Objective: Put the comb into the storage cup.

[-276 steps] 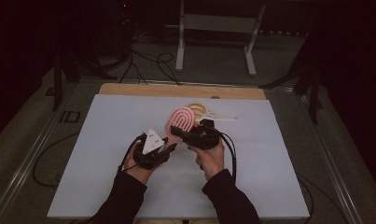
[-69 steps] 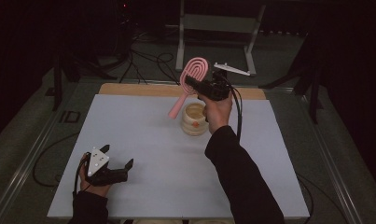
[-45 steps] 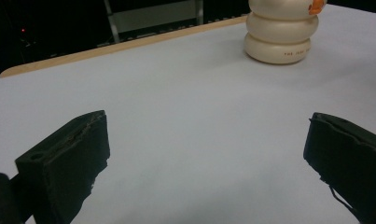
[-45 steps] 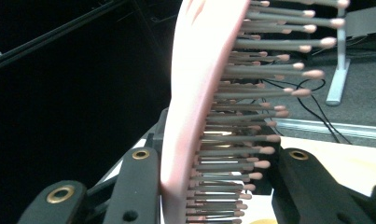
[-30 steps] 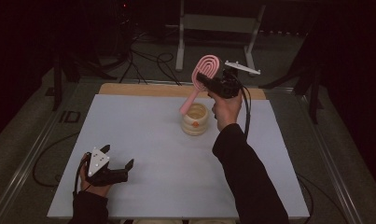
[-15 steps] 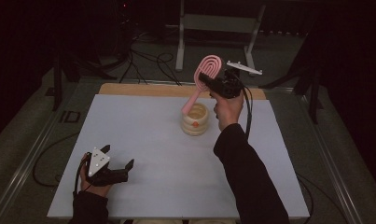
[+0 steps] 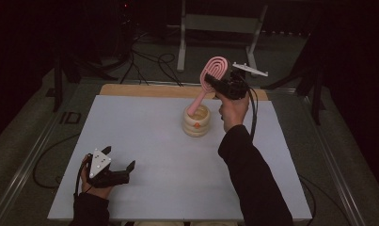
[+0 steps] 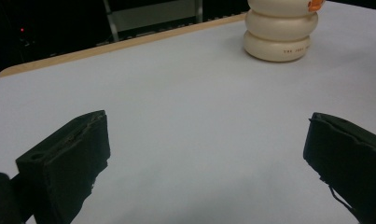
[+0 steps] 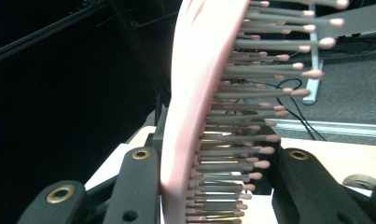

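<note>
My right gripper (image 7: 223, 84) is raised above the far side of the table, jaws clamped on the head of a pink plastic paddle hairbrush (image 7: 207, 84). In the right gripper view the brush (image 9: 199, 116) sits between the two black jaws, back against one, bristles toward the other. It hangs tilted, looped head up by the gripper, handle slanting down-left. The handle tip meets the mouth of a cream ribbed round holder (image 7: 196, 120) made of stacked rings; I can't tell if the tip is touching it or inside it. The holder stands upright on the white table sheet (image 7: 145, 136), right of centre toward the far edge.

My left gripper (image 7: 115, 173) rests low at the near-left corner, jaws spread wide with nothing between them. In the left gripper view just bare sheet lies between the pads (image 8: 69, 161), with the holder (image 8: 281, 30) well apart at top right.
</note>
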Motion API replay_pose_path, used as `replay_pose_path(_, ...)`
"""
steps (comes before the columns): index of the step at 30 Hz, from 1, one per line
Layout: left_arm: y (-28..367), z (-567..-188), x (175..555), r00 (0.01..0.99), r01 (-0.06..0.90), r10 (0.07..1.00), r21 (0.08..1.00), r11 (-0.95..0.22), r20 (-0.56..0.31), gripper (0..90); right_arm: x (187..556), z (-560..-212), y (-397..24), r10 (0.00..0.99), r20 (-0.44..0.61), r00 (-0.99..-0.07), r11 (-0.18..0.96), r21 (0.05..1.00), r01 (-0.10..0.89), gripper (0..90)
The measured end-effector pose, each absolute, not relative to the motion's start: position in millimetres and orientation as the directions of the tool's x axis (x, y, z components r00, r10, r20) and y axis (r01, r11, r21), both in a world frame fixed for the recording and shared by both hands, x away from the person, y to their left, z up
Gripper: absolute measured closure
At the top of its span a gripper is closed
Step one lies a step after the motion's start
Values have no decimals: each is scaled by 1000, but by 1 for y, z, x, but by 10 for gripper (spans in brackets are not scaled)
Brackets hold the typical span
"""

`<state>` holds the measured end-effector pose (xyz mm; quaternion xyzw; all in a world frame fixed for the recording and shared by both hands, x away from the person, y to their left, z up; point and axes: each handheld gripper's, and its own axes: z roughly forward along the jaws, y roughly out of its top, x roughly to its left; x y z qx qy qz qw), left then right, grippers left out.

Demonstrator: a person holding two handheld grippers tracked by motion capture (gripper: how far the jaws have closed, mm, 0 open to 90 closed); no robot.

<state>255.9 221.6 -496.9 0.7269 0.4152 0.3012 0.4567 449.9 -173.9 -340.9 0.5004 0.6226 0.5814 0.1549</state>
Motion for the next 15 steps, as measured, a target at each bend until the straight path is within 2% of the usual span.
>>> replay_pose_path(15, 221, -497, 256, 473, 330, 879, 913, -239, 59, 16, 452, -348, -187, 824, 402, -400, -212, 873, 439, 639)
